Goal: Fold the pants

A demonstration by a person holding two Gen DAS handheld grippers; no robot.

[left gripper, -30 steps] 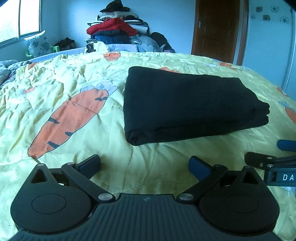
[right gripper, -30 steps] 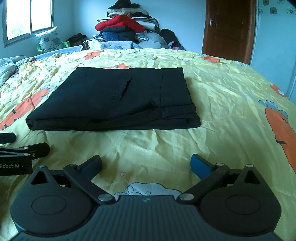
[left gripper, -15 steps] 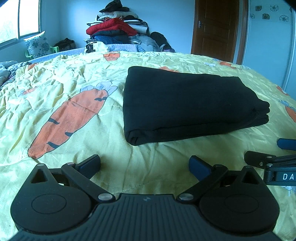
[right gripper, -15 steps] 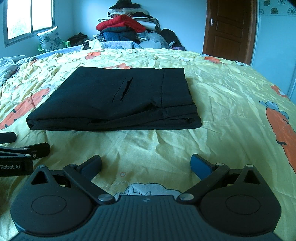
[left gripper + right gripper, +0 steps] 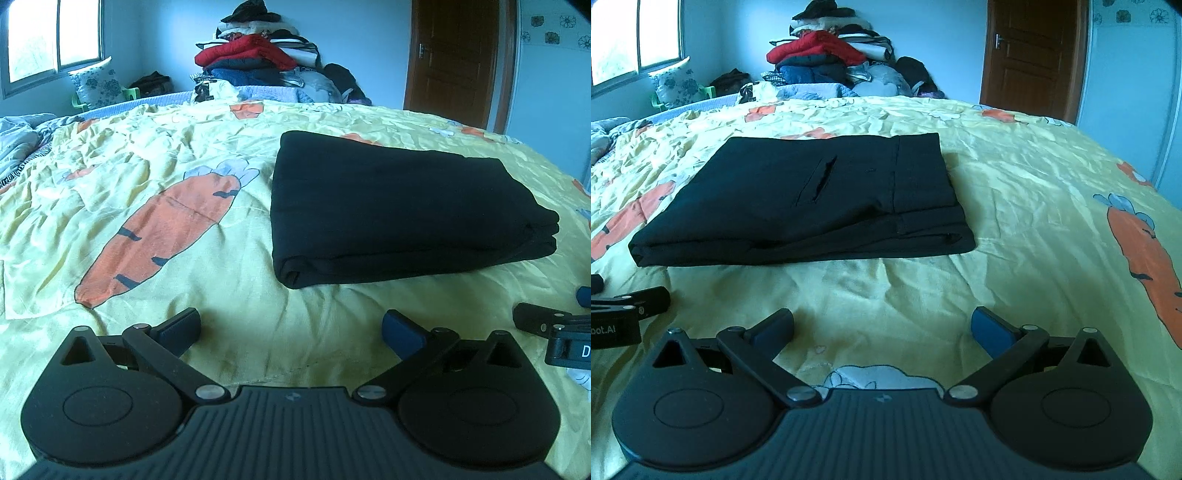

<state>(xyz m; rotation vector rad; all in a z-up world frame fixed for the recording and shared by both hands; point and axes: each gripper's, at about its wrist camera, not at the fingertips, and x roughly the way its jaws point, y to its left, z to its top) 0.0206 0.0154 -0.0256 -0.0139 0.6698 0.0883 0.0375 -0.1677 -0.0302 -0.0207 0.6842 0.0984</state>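
Black pants (image 5: 399,206) lie folded into a flat rectangle on the yellow carrot-print bedspread (image 5: 184,155). From the right wrist view the same pants (image 5: 820,199) show a pocket slit and the waistband on top. My left gripper (image 5: 291,328) is open, empty, a short way in front of the bundle's near left corner. My right gripper (image 5: 882,328) is open too, empty, in front of the bundle's near edge. Each gripper sees the other at the frame edge: the right gripper (image 5: 554,332) and the left gripper (image 5: 624,314).
A tall heap of clothes (image 5: 258,62) rises at the far side of the bed. A floral pillow (image 5: 96,85) leans under the window at the far left. A brown door (image 5: 454,59) stands at the back right. A large carrot print (image 5: 1145,266) marks the bedspread at right.
Both grippers have drifted slightly, with the pants shifting a little in view. The pants stay folded and untouched, and both grippers stay open.
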